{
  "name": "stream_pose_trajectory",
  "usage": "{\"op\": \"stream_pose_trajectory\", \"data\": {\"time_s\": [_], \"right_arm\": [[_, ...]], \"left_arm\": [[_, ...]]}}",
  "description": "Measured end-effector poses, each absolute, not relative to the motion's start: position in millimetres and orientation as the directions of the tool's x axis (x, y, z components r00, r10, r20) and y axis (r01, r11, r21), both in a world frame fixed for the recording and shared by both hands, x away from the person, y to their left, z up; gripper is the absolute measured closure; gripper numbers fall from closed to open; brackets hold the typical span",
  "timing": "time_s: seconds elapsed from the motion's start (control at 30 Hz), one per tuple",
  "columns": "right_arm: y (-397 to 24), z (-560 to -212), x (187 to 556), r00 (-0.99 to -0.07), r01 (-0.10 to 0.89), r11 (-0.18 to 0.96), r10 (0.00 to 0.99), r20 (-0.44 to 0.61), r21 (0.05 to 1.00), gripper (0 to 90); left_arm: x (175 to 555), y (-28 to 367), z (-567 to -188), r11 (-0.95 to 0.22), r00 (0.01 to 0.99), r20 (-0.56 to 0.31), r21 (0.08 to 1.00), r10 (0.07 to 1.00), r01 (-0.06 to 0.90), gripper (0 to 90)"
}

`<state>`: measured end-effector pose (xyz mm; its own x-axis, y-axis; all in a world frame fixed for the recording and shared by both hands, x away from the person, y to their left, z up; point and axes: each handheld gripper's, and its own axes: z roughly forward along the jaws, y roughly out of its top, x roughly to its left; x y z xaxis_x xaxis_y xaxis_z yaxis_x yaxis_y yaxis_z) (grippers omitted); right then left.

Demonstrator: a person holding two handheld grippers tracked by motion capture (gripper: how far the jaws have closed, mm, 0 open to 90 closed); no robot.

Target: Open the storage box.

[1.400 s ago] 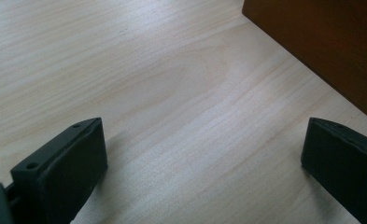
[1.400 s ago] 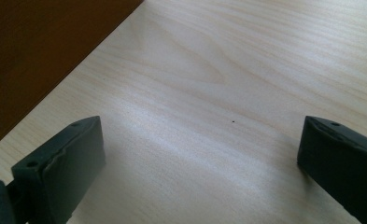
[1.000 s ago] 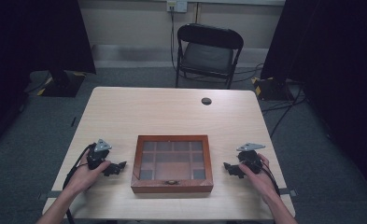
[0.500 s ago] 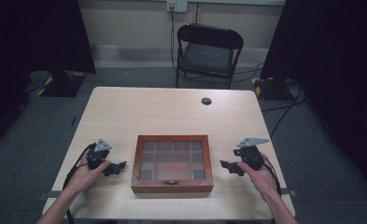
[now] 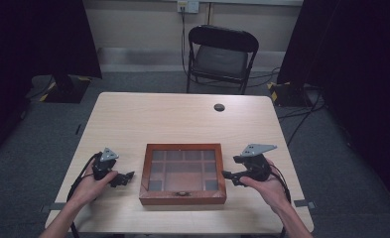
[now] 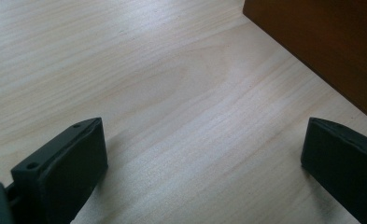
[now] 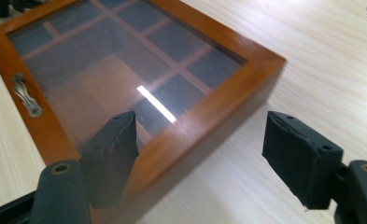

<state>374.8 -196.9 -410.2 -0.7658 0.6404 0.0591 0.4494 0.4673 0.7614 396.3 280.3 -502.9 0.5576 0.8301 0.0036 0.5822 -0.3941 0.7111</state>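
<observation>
High view: unlabelled wooden box.

black folding chair, floor cables

I see the box on the table by its near edge, my left gripper left of it, right gripper right.

my grippers x2: L + R | wooden box x1 | bench x1 | folding chair x1 | bench hole x1
</observation>
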Motion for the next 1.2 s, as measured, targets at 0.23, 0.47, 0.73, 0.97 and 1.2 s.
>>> {"op": "stream_pose_trajectory", "data": {"time_s": [0.23,0.47,0.73,0.97,1.2], "right_arm": [[-174,-402,373,-0.806,0.419,0.495,0.589,0.06,0.761,26.8],[-145,-395,373,-0.846,0.4,0.522,0.526,0.085,0.754,38.8],[-113,-402,374,-0.89,0.372,0.559,0.44,0.115,0.741,50.3],[-101,-417,366,-0.908,0.364,0.599,0.4,0.127,0.713,54.8],[-87,-424,358,-0.934,0.326,0.628,0.327,0.141,0.707,61.8]], "left_arm": [[396,280,-503,-0.394,0.557,0.004,0.711,0.83,0.582,0.0],[396,280,-503,-0.39,0.554,0.001,0.711,0.832,0.584,0.0],[396,280,-503,-0.391,0.555,0.002,0.712,0.832,0.584,0.0],[396,280,-503,-0.394,0.556,0.004,0.71,0.831,0.583,0.0],[396,280,-503,-0.391,0.555,0.003,0.711,0.832,0.584,0.0]]}}
